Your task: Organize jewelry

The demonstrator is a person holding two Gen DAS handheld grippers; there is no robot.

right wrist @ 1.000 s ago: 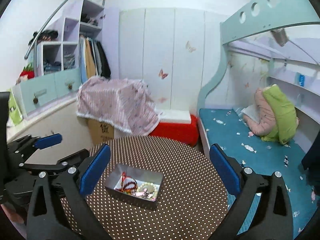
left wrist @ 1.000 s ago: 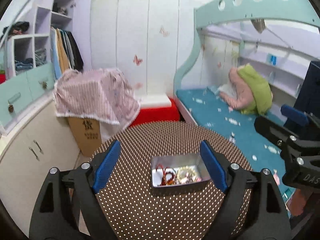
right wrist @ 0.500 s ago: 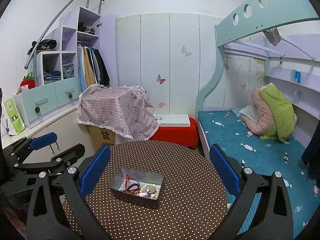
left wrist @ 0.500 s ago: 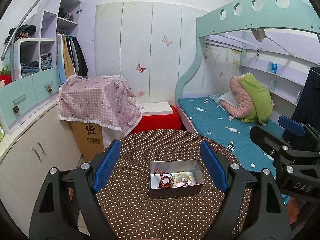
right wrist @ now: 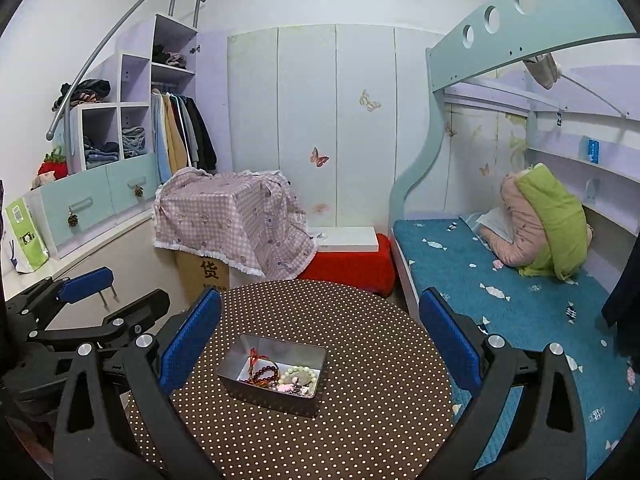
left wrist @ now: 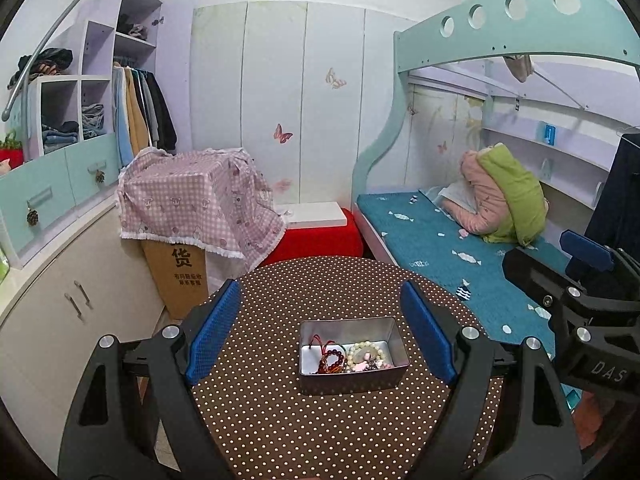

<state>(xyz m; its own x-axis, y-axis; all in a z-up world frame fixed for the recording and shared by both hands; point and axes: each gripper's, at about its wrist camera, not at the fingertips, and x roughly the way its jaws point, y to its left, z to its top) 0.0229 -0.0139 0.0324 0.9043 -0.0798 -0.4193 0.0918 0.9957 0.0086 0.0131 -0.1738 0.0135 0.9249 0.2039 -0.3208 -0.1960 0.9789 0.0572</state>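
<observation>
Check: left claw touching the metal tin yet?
Apart. The left wrist view shows the left claw open, polka-dot tablecloth visible between each blue pad and the metal tin walls.

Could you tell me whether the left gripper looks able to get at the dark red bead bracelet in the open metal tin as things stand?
Probably yes: the left gripper is open, the rectangular metal tin is lidless, and the dark red bead bracelet lies exposed at the left.

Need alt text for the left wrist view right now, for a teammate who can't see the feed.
An open metal tin holding a dark red bead bracelet and a pale bead bracelet sits on a round brown polka-dot table, framed by the open, empty left gripper. The right gripper hovers at right, before a teal bed.
</observation>
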